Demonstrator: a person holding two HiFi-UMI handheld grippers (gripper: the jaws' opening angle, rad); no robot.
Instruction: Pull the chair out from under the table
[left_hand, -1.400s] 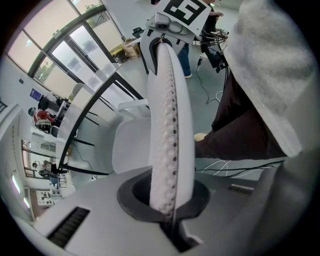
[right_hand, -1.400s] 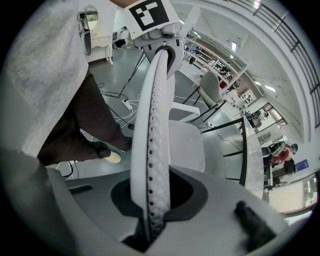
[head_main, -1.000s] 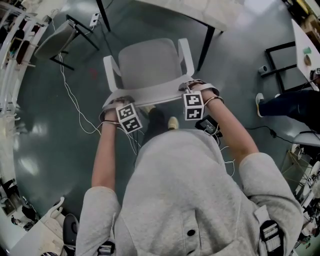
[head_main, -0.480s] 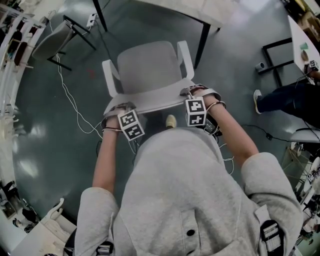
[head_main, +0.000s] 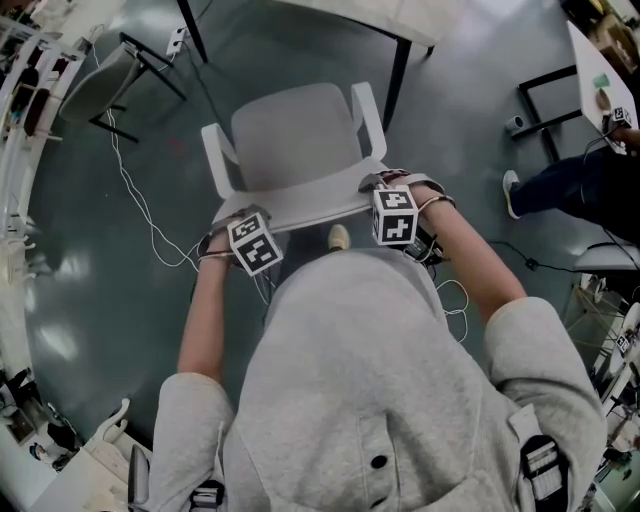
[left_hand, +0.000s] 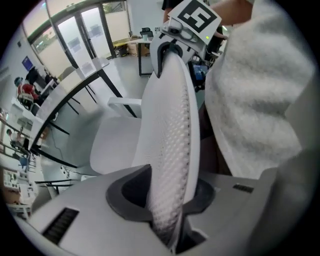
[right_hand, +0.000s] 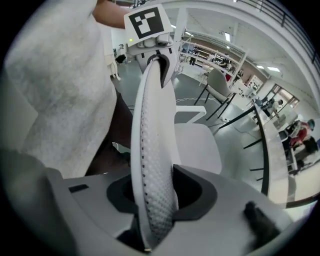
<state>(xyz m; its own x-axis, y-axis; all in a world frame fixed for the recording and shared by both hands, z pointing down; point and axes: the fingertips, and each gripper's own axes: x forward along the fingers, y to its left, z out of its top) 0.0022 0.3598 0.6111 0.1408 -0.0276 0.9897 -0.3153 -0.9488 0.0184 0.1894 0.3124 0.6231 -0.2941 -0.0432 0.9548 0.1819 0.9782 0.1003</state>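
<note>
Since a second ago the chair (head_main: 296, 135) has slid a little toward the person, and both grippers have come back with it.

Head view: the chair is mostly clear of the table (head_main: 405, 18) edge, with its seat facing the table. The left gripper (head_main: 236, 216) and right gripper (head_main: 388, 188) sit at the two ends of the backrest (head_main: 300, 203) top. The chair's legs are hidden under the seat, so I can't tell wheels from feet. The person's body covers the near floor.

Left gripper view: the jaws are clamped on the perforated backrest, which fills the gap. It looks like a light plastic chair. The rim is probably stiff and the panel may flex slightly. The rim ends are a sensible hold, and the pull should be even so the chair doesn't twist.

Right gripper view: the jaws are likewise clamped on the backrest rim. The contact faces are hidden behind the panel.
</note>
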